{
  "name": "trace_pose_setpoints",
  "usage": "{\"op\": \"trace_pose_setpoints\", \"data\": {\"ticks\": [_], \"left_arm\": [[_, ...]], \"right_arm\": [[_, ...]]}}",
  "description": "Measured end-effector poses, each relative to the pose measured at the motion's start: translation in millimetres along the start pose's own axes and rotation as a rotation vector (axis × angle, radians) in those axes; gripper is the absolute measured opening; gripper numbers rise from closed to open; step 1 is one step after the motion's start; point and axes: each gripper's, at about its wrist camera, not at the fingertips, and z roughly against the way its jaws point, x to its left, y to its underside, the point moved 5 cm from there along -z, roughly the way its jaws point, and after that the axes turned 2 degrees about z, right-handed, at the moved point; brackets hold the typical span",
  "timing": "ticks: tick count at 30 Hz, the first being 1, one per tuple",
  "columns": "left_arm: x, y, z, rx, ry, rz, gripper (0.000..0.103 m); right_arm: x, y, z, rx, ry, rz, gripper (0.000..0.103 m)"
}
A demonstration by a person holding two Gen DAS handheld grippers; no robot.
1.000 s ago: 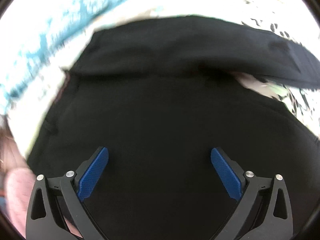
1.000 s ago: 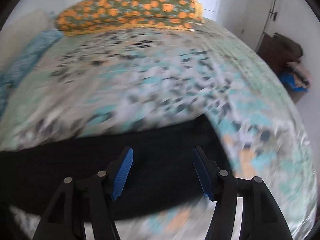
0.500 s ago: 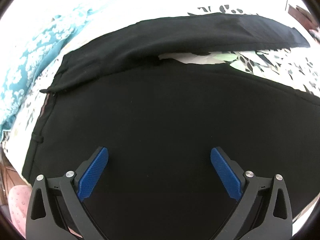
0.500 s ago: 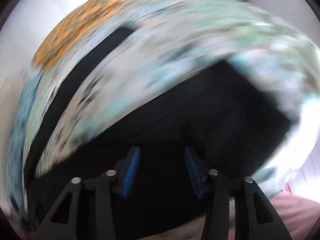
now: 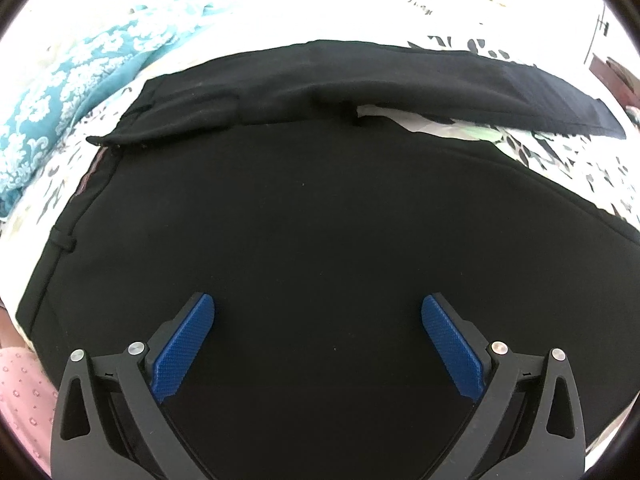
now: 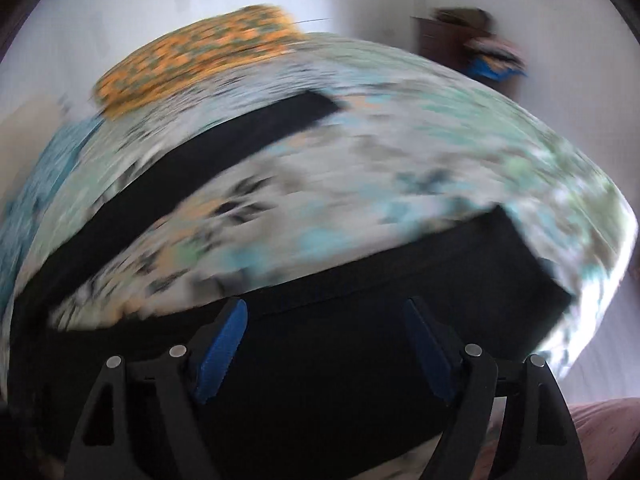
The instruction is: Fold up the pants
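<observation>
The left gripper (image 5: pixel 318 332) hangs over the seat of the pants (image 5: pixel 304 232), its blue pads spread wide and holding nothing. The right gripper (image 6: pixel 326 336) is likewise agape and empty, above the near leg, though that view is blurred. The black pants lie spread on the bed (image 6: pixel 360 184), legs splayed apart, waistband toward the left. The cloth looks soft and limp — it should drape and sag, so a pinch at the hem and waistband edge seems best.
</observation>
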Motion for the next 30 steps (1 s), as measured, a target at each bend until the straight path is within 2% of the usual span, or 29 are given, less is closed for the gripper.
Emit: {"op": "trace_pose_setpoints", "data": {"ticks": [4,6,9,12,15,22,30], "left_arm": [[-2.1,3.1,4.9,-0.021,-0.007,-0.008,0.103],[-1.6,3.1,4.9,-0.028,-0.007,-0.01,0.103],[-1.3,1.8,3.1,-0.032,-0.009,-0.017,0.102],[-4.1,2.5,2.9,-0.023,-0.012,-0.029,0.102],[-5.9,1.9,1.5,-0.01,-0.014,-0.041,0.102],[-6.9,-2.0,-2.5,0.039,-0.033,-0.042,0.102],[-8.5,-7.9,-7.5,0.153,-0.043,-0.046,0.102]], "right_arm": [[125.0,24.1,7.7,0.028,-0.109,0.261,0.098],[175.6,42.3,12.6,0.015,-0.136,0.396,0.098],[225.8,73.5,3.9,0.012,-0.141,0.58,0.1],[235.9,101.5,-25.3,0.11,-0.124,0.643,0.102],[224.9,101.5,-33.3,0.15,-0.226,0.509,0.103],[226.0,100.8,-36.5,0.15,-0.243,0.53,0.103],[220.1,93.5,-36.6,0.222,-0.243,0.541,0.103]]}}
